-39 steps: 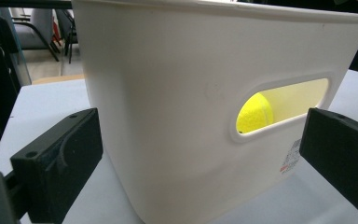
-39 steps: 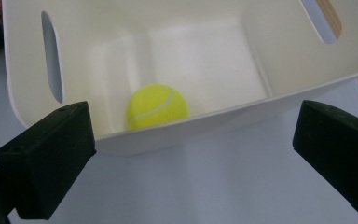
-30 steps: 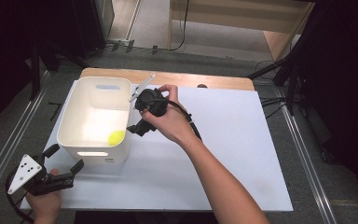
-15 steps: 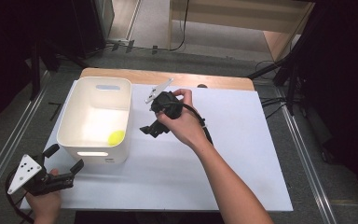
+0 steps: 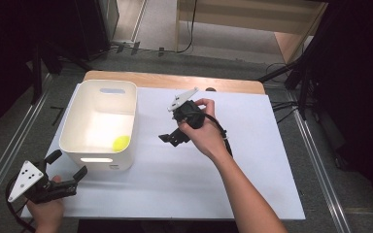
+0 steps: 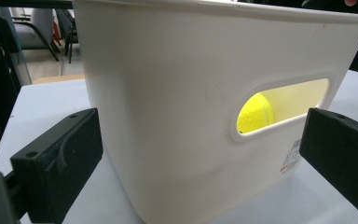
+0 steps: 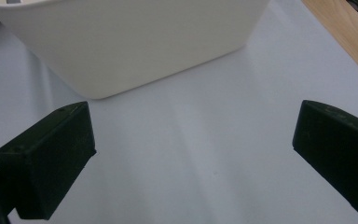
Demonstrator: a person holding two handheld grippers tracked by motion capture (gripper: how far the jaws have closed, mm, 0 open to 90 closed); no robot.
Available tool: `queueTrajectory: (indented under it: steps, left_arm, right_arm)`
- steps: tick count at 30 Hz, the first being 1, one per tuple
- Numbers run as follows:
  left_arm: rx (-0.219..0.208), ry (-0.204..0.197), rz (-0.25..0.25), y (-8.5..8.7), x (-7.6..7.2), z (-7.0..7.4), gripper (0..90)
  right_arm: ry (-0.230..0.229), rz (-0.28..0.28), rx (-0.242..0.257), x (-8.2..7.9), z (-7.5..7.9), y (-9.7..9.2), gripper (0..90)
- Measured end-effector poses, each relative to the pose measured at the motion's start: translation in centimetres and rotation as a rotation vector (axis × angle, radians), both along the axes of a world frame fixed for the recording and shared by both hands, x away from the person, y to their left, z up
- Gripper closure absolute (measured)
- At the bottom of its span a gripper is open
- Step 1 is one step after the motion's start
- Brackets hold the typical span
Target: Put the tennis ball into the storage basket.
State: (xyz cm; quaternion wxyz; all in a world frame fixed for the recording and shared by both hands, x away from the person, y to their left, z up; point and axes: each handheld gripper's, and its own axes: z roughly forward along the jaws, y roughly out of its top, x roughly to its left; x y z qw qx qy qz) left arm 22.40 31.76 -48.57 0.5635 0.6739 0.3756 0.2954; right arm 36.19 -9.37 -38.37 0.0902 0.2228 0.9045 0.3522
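Note:
A white plastic bin (image 5: 99, 124) stands on the left part of the white table top. Inside it, near its front right corner, lies a yellow ball (image 5: 122, 142), which also shows through the bin's handle slot as the ball (image 6: 255, 114) in the left gripper view. My left gripper (image 5: 67, 169) rests open at the table's front left corner, its jaws pointing at the bin's near wall (image 6: 177, 93). My right gripper (image 5: 172, 138) hovers open to the right of the bin (image 7: 130, 42), with nothing between its jaws.
A wooden strip (image 5: 175, 81) runs along the table's far edge. Metal rails (image 5: 9, 145) flank the table on both sides. Bare white surface (image 5: 252, 145) spreads to the right of the right hand.
My right gripper has drawn away from the bin's rim, moving right and slightly toward the front. The left gripper has stayed where it was.

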Motion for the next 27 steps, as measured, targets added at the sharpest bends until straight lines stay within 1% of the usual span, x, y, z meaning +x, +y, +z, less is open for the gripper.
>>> queueTrajectory:
  steps: [16,22,27]
  left_arm:
    - [0.008,0.003,0.003,-0.1,0.0,0.0,0.0]
    - [0.010,0.003,0.003,-0.1,0.0,0.0,0.0]
    - [0.007,0.003,0.004,-0.1,0.0,0.0,0.0]
  right_arm:
    - [0.007,-0.067,0.034,-1.2,-1.5,-3.7,0.0]
    - [0.000,-0.088,0.048,-1.7,-2.0,-4.9,0.0]
    - [-0.003,-0.110,0.073,-2.2,-2.5,-6.0,0.0]
